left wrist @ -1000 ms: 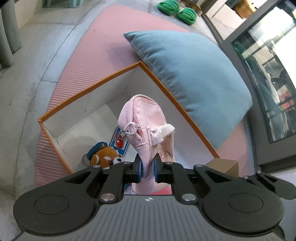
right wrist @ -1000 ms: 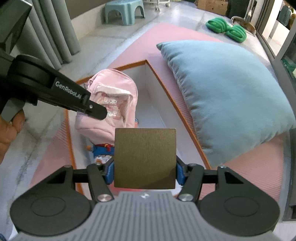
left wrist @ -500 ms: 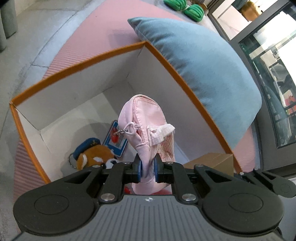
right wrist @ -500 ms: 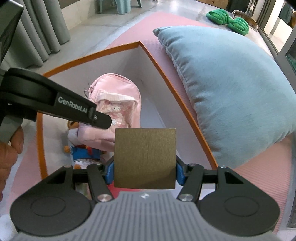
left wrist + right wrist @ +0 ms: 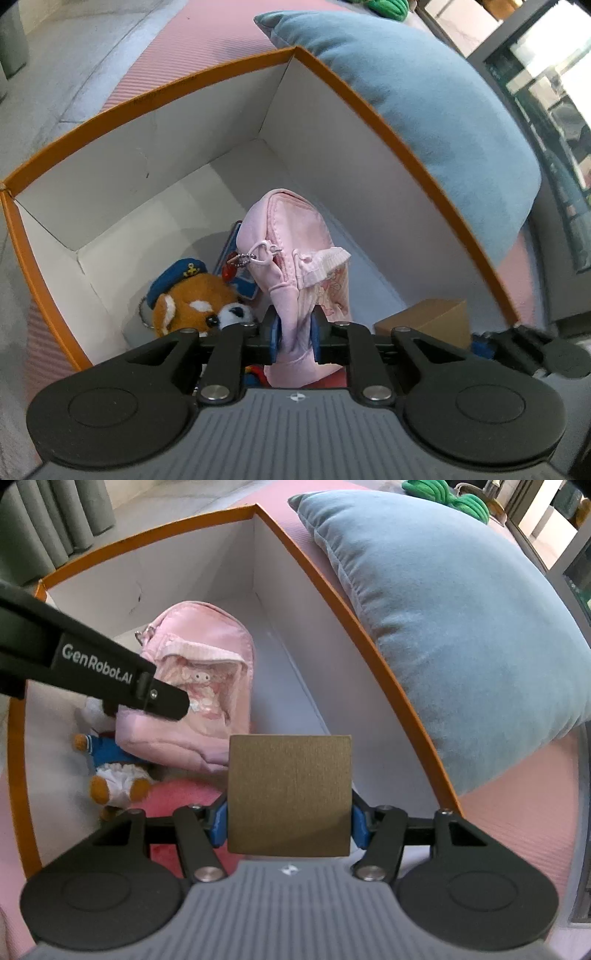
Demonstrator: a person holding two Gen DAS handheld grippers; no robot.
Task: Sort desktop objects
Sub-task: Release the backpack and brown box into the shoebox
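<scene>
A small pink backpack (image 5: 291, 236) stands inside the orange-rimmed white box (image 5: 369, 99), leaning over a plush red panda (image 5: 192, 302) in a blue cap. My left gripper (image 5: 294, 334) grips the backpack's lower end; its jaws are opening, with the fabric still filling the gap between the pads. The right wrist view shows the same backpack (image 5: 207, 657) with a left finger (image 5: 155, 694) in front of it. My right gripper (image 5: 290, 818) is shut on a brown square box (image 5: 290, 790), held low over the orange box's (image 5: 332, 590) near right part.
A large blue cushion (image 5: 461, 627) lies against the box's right side on a pink ribbed mat (image 5: 517, 812). Inside the box are also a blue card (image 5: 243, 284) and something pink-red (image 5: 177, 794). Green slippers (image 5: 443, 494) lie far back. Grey curtains (image 5: 44, 524) hang at the left.
Both grippers have come down into the orange box with their loads. The backpack now sits low beside the plush, and the left pads stand slightly wider apart.
</scene>
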